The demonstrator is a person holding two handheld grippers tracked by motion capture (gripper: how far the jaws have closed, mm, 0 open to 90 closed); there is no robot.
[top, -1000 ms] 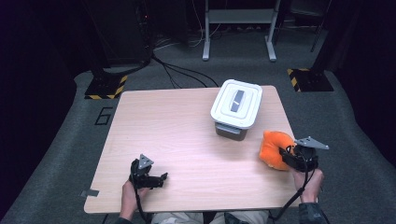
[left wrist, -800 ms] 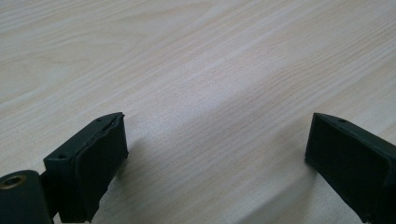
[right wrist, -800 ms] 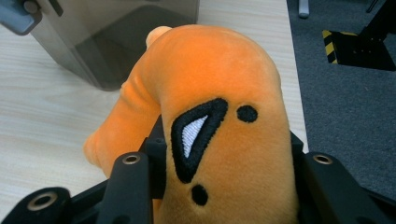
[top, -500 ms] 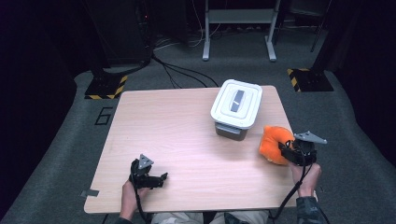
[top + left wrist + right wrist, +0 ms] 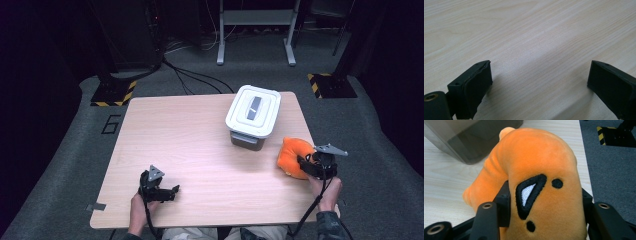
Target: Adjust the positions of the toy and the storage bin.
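The table (image 5: 190, 145) carries a lidded white box (image 5: 254, 115) toward its far right; just nearer than it, at the right edge, sits the orange plush toy (image 5: 291, 156), between the right gripper (image 5: 311, 165) jaws, which have just been opening. The left gripper (image 5: 170, 191) rests spread, well apart

The pale wooden table (image 5: 200, 150) has a smooth, matt laminate look with fine lengthwise grain. On it, the orange plush toy (image 5: 536, 170) is soft short-pile cloth, with black and white embroidered marks stitched into it. The lidded storage box (image 5: 252, 116) is plastic: an opaque white lid with a slight sheen over smoky translucent grey walls (smooth throughout). The floor's grey carpet (image 5: 390, 150) looks rough and fibrous.
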